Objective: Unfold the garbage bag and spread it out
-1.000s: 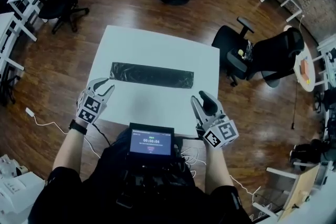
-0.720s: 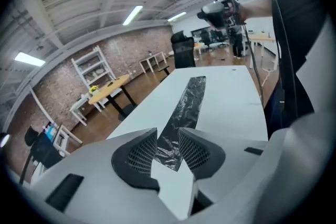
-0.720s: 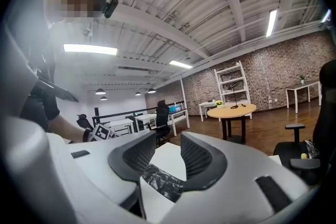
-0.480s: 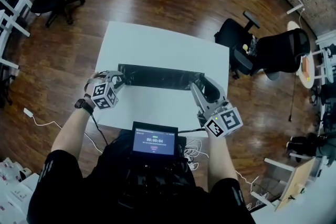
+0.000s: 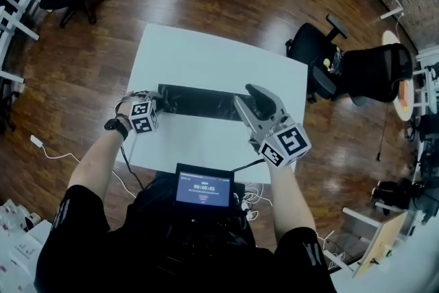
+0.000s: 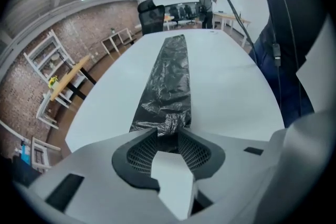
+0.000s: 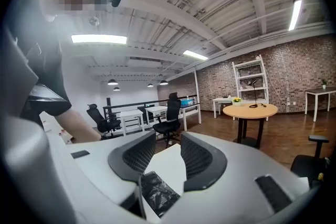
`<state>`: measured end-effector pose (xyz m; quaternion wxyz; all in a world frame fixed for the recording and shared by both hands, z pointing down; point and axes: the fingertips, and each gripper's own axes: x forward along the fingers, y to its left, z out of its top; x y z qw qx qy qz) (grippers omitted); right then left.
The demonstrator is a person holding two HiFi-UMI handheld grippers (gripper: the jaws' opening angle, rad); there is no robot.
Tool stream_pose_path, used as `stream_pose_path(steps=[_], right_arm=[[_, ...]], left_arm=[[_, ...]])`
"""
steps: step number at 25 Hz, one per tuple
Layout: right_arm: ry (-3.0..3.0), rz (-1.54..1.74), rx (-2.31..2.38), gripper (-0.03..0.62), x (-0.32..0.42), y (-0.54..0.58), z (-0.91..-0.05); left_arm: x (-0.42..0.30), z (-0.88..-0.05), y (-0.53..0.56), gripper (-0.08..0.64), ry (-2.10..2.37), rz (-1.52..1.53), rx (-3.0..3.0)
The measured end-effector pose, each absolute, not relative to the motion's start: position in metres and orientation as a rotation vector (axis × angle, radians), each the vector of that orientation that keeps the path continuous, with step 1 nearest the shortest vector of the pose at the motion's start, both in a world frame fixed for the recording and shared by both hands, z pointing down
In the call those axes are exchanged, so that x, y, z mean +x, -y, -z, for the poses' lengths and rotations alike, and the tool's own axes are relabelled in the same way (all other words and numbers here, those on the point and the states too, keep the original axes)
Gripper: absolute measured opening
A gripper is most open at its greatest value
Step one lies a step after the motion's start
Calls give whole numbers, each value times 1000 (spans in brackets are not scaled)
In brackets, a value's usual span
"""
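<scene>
On the table [image 5: 206,58] lies the garbage bag [image 5: 199,101] (folded).

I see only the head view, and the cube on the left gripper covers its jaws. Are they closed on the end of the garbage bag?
Observer: No. In the left gripper view, the jaws of the left gripper stand apart. The crumpled end of the garbage bag lies at their tips, not pinched.
Operator: And the right gripper, is it holding something?
Observer: No. In its own view, the jaws of the right gripper are apart with nothing between them. The bag lies lower, beneath them.
</scene>
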<state>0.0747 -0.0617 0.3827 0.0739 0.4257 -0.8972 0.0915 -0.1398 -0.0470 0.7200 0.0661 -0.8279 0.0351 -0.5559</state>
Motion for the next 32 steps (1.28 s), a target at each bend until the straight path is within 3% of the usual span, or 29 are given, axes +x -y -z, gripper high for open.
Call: stream_pose_path(steps=[8, 12, 16, 32], right_arm=[[2751, -320, 1051, 166, 33, 95, -418], [2742, -345, 923, 166, 11, 106, -437], [2713, -360, 793, 166, -10, 108, -459], [2438, -158, 260, 166, -91, 66, -571]], left_arm=[[-132, -723, 47, 126, -78, 1782, -2618], [-136, -726, 47, 87, -55, 1828, -2631], [-136, -725, 47, 2, -43, 1835, -2603], [-112, -642, 72, 0, -383, 1547, -3121]])
